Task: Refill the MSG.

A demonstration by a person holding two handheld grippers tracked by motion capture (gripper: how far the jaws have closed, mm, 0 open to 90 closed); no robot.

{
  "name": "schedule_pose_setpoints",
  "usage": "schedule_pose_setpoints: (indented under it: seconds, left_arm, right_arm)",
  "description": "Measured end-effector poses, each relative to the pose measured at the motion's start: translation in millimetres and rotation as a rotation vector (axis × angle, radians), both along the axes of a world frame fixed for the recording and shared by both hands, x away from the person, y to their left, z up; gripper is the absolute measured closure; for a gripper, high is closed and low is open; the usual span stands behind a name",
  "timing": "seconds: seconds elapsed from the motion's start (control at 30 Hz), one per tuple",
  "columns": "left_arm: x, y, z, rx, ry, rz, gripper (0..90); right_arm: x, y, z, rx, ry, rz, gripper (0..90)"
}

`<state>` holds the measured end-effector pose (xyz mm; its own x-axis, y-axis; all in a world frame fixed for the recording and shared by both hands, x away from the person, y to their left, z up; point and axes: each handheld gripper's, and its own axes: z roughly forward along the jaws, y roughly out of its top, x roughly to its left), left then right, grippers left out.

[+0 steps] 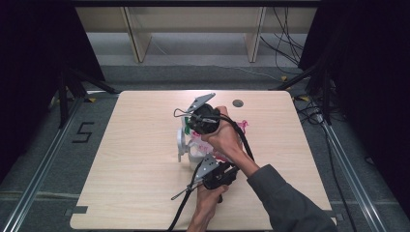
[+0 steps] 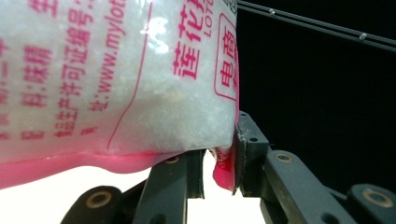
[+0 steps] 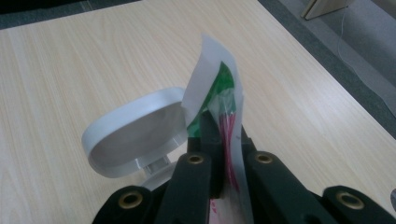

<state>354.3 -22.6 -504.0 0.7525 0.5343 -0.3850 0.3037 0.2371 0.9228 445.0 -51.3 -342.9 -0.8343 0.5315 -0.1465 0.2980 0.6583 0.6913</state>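
Pinching bag (image 2: 116, 84) corner — left hand-held gripper (image 2: 219, 158) (printed lettering legible).

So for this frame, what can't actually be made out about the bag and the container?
- High view: most of the pink-printed bag is hidden by the hands and both grippers.
- Left gripper view: the bag's printed text is cut off by the top and left edges.
- Right gripper view: the body of the white container under its open lid is hidden behind the right gripper, so its contents can't be told.

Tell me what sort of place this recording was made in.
Probably a lab or recording booth rather than a home: a bare wooden table ringed by black curtains, with cables on the grey floor and metal floor rails alongside.
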Motion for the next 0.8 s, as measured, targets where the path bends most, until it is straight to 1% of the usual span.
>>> schedule_pose_setpoints:
  seconds: [0.03,0.07,0.1,0.13,0.17,0.2,0.23,0.27,0.3,0.33,0.37,0.4,0.43,0.47,0.5,0.53,0.57,0.6,0.63,0.67,0.7,0.73,0.77,0.8]
  left_arm:
    - [-0.2,-0.6,0.0,-0.004,0.002,-0.002,75.8]
    - [-0.3,-0.9,-0.1,-0.005,0.001,0.0,75.8]
    - [-0.2,-0.6,0.0,-0.006,0.001,0.001,75.8]
    - [-0.2,0.0,0.2,-0.004,0.0,0.002,75.8]
    - [-0.2,0.4,0.5,-0.005,0.0,0.0,75.8]
    - [-0.3,0.4,0.5,-0.005,0.001,-0.002,75.8]
    - [-0.5,-0.2,0.4,-0.007,0.0,-0.001,75.8]
    - [-0.5,-0.2,0.3,-0.007,-0.001,-0.002,75.8]
    - [-0.2,0.2,0.2,-0.005,-0.002,-0.002,75.8]
    - [-0.3,0.3,0.4,-0.006,0.0,0.0,75.8]
    - [-0.6,0.5,0.9,-0.006,0.0,-0.001,75.8]
    - [-1.1,0.7,1.4,-0.001,-0.001,0.008,75.7]
    - [-1.7,0.8,2.1,0.005,0.0,0.004,75.7]
    - [-2.0,1.2,2.3,0.014,0.004,0.011,75.7]
    - [-1.1,0.9,1.5,-0.001,-0.003,0.01,75.7]
    - [-0.9,0.9,1.7,-0.005,-0.005,0.004,75.8]
    - [-1.3,1.3,2.3,-0.003,-0.007,0.003,75.8]
    - [-1.9,1.7,2.9,0.006,-0.005,0.006,75.8]
    - [-2.5,3.3,3.4,0.043,0.001,0.016,75.7]
    - [-2.7,1.7,3.5,0.031,0.005,0.011,75.7]
    - [-1.4,5.6,2.5,0.1,-0.01,-0.004,75.7]
    - [-1.4,5.2,2.6,0.094,-0.008,-0.003,75.7]
    - [-1.3,5.6,3.0,0.095,-0.012,0.0,75.7]
    - [-1.2,5.9,3.3,0.094,-0.013,0.004,75.7]
  right_arm:
    - [-2.6,2.1,-1.8,0.016,0.022,-0.025,90.0]
    - [-1.8,2.3,-2.3,-0.01,0.006,-0.014,90.0]
    - [-1.4,2.5,-2.4,-0.026,0.0,-0.006,90.0]
    - [-1.2,2.2,-1.4,-0.026,0.004,-0.002,90.0]
    - [-2.0,3.0,-1.7,-0.008,0.01,-0.014,90.0]
    - [-2.6,3.6,-1.9,0.0,0.027,-0.022,90.0]
    - [-1.6,3.6,-2.6,-0.006,0.009,-0.012,90.0]
    - [-0.3,2.8,-2.5,-0.034,0.001,0.001,90.0]
    - [-2.4,5.0,-3.8,-0.017,0.017,-0.014,90.0]
    - [-1.7,4.9,-3.6,-0.016,0.006,-0.006,90.0]
    - [-2.2,3.8,-2.5,-0.03,0.022,-0.02,90.0]
    - [-2.4,4.2,-2.5,-0.024,0.024,-0.022,90.0]
    - [-2.1,4.4,-2.7,-0.016,0.045,-0.029,90.0]
    - [-1.2,5.0,-4.3,-0.022,0.003,-0.008,90.0]
    - [-1.2,5.2,-4.1,-0.017,0.003,-0.004,90.0]
    - [-1.6,4.3,-3.3,-0.025,0.005,-0.011,90.0]
    - [-3.6,4.3,-0.8,-0.016,0.049,-0.037,90.0]
    - [-1.4,3.6,-1.8,0.001,0.007,-0.006,90.0]
    - [-2.0,3.3,-0.6,-0.001,0.032,-0.015,90.0]
    - [-2.4,4.1,-1.7,0.006,0.044,-0.022,90.0]
    - [-2.1,4.1,-2.1,-0.014,0.038,-0.024,90.0]
    - [-2.3,4.7,-3.1,-0.021,0.049,-0.032,90.0]
    - [-0.2,4.1,-4.0,-0.034,-0.003,-0.004,90.0]
    - [-0.8,4.2,-3.3,-0.023,0.013,-0.014,90.0]
